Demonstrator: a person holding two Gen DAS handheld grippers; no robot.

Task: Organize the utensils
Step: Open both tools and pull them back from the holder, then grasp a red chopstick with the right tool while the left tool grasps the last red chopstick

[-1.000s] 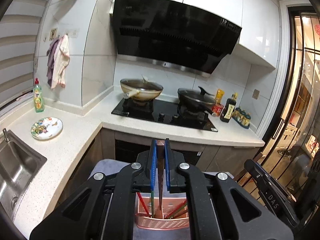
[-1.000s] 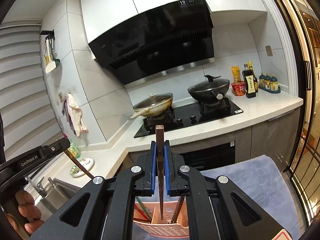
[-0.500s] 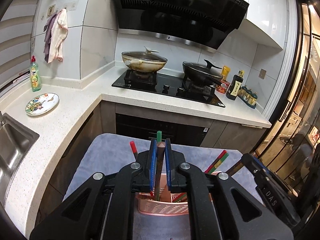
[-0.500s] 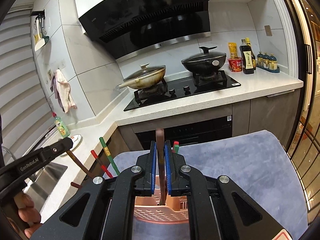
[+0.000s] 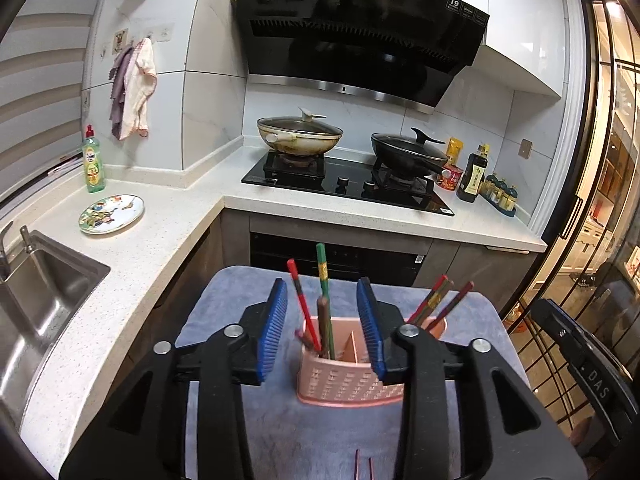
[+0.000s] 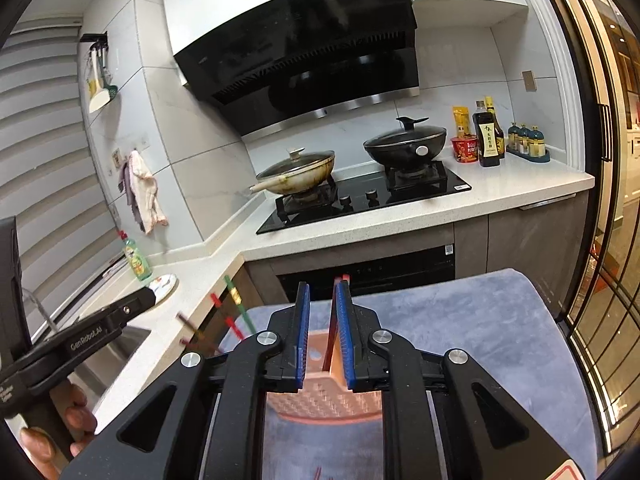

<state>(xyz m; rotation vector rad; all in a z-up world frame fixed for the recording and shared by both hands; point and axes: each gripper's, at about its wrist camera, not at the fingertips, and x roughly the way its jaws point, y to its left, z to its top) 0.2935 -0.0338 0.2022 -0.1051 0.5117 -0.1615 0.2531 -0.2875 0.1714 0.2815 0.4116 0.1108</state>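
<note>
A pink slotted utensil holder (image 5: 348, 376) stands on a blue-grey mat (image 5: 240, 304). Red, green and brown chopsticks (image 5: 324, 300) stand in its left compartment, several more (image 5: 440, 304) lean out of the right one. My left gripper (image 5: 322, 328) is open and empty, its jaws either side of the left chopsticks. My right gripper (image 6: 323, 340) is open just above the holder (image 6: 320, 396). A brown chopstick (image 6: 331, 332) stands loose between its pads, leaning against the right pad. The left gripper's body (image 6: 80, 340) shows at the left of the right wrist view.
Two chopstick ends (image 5: 363, 466) lie on the mat near me. Behind are a stove with two lidded pans (image 5: 300, 136), sauce bottles (image 5: 474, 176), a plate (image 5: 111, 213), a soap bottle (image 5: 93, 162) and a sink (image 5: 36, 292) at left. A glass door stands at the right.
Both grippers have opened and let go of their brown chopsticks, which now stand in the holder. Both grippers have drawn back a little.
</note>
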